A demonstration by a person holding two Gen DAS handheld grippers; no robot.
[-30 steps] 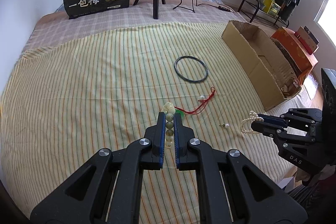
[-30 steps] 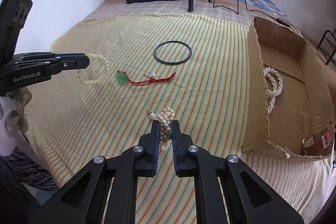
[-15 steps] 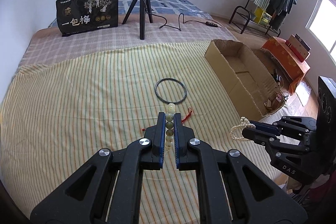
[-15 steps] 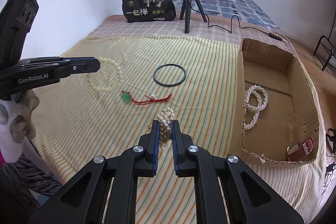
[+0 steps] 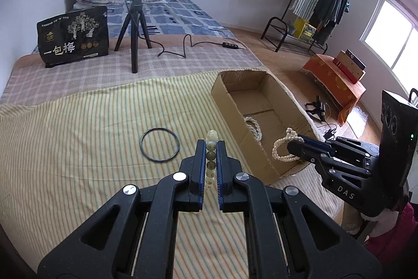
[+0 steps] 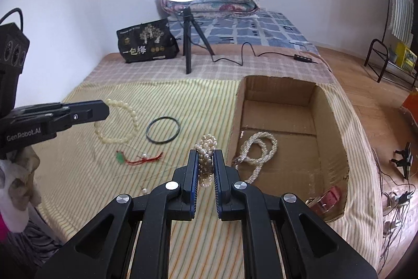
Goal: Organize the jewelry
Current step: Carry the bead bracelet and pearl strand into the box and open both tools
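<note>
Bead bracelet (image 5: 210, 158) pinched between left fingers (image 5: 200, 161) | pearl bracelet (image 6: 206, 161) pinched between right fingers (image 6: 192, 166)

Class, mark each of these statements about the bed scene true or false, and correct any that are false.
1. The left tool is shut on a pale bead bracelet. True.
2. The right tool is empty. False: it is shut on a pearl bracelet.
3. A pearl strand lies inside the cardboard box. True.
4. The black ring lies inside the box. False: it lies on the striped cloth, outside the box.
5. A red cord with a green pendant lies on the cloth. True.
</note>
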